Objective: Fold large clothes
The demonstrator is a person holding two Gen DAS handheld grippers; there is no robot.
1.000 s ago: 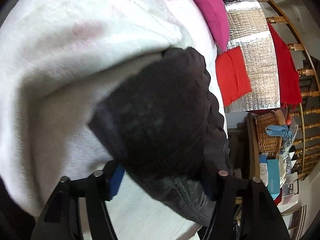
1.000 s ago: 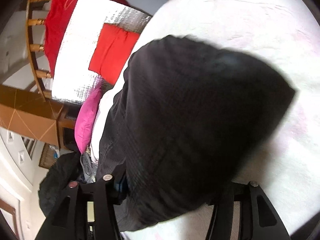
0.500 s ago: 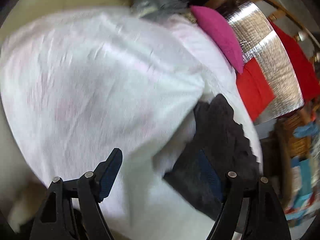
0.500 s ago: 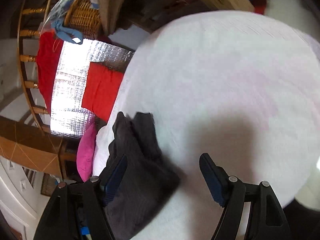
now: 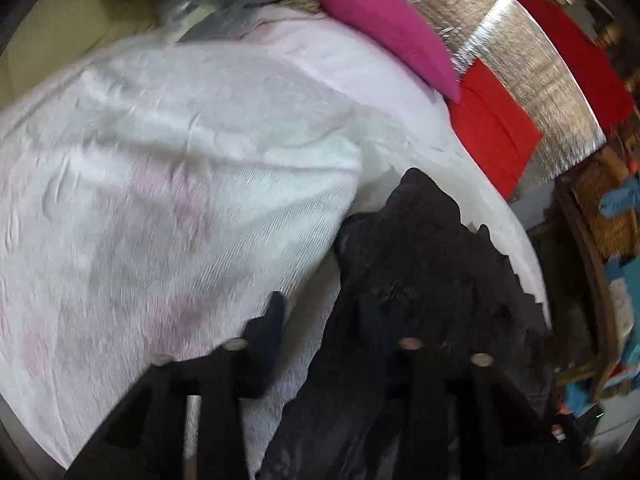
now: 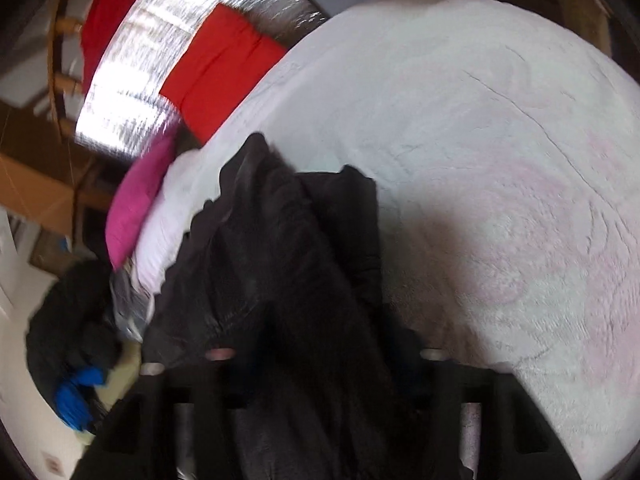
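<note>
Dark garment (image 5: 424, 264) (image 6: 280, 264) bunches between both closing jaws, draped over the pads; pinch not discernible.

A white bedspread (image 5: 168, 184) with faint pink patterning fills most of the left wrist view and the right half of the right wrist view. A magenta pillow (image 5: 384, 24) lies at the top of the left view; in the right view it sits at middle left. Beside it hangs a red cloth (image 5: 492, 128) against a silver quilted panel (image 5: 520, 64). A wicker basket (image 5: 604, 208) stands at the right edge. A dark heap with something blue (image 6: 72, 360) lies at lower left of the right view.
</note>
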